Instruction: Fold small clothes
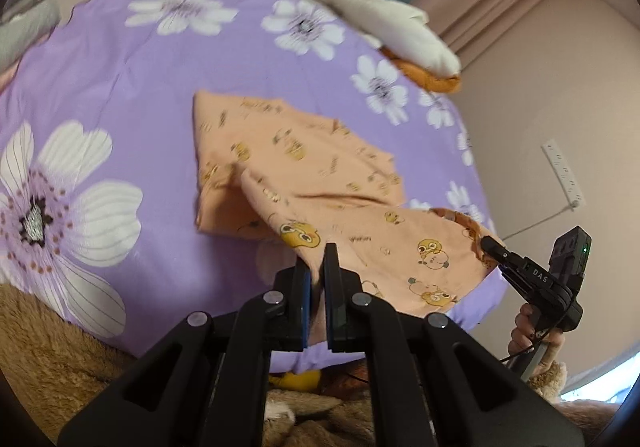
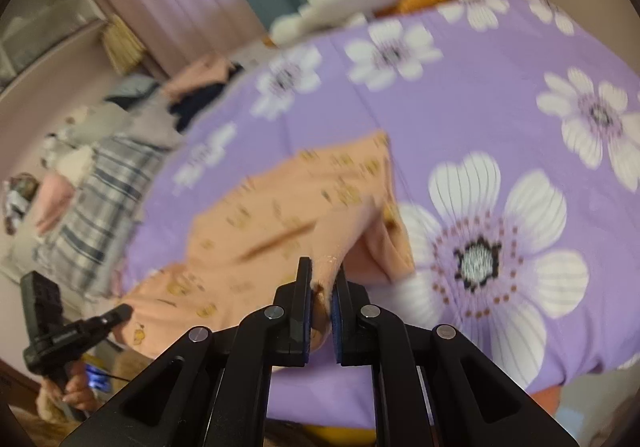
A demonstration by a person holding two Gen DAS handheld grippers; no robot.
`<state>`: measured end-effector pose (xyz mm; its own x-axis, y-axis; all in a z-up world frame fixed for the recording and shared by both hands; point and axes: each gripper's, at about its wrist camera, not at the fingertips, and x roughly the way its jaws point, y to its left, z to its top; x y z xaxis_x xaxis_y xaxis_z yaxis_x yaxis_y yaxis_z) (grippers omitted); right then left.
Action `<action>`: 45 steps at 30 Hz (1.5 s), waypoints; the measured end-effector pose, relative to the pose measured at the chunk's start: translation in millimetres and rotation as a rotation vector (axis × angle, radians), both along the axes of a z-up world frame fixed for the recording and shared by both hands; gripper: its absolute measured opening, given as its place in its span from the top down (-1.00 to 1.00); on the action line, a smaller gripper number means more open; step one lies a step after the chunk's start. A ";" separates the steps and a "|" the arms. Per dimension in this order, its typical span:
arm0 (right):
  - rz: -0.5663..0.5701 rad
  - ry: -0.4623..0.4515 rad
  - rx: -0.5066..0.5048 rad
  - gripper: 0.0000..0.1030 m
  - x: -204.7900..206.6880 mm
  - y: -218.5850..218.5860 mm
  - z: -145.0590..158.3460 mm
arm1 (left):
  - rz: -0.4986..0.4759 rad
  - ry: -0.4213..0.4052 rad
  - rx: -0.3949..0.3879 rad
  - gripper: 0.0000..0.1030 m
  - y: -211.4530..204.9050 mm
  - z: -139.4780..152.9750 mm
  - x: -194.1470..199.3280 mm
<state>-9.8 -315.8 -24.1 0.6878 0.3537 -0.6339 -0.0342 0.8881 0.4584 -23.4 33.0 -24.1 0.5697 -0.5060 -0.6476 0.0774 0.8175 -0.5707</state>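
While the orange garment (image 1: 304, 183) spreads across mid-frame, the left gripper (image 1: 318, 267) pinches its lower corner and the right gripper (image 2: 322, 279) pinches another.

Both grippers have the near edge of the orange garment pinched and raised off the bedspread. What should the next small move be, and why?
Probably carry the held edge forward over the far part. The left gripper and right gripper are each shut on a near corner of the orange garment, whose far part lies flat on the purple bedspread, so laying it over makes the fold.
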 end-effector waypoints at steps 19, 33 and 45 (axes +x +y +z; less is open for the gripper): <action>-0.003 -0.051 0.023 0.81 -64.2 1.3 19.6 | 0.010 0.022 0.108 0.91 0.1 11.8 -47.1; 0.000 -0.038 0.034 0.81 -65.9 -0.9 18.1 | 0.026 0.045 0.107 0.91 3.7 6.0 -51.6; 0.001 -0.022 0.057 0.81 -17.1 -5.1 12.6 | 0.053 0.064 0.078 0.90 11.5 1.1 -5.2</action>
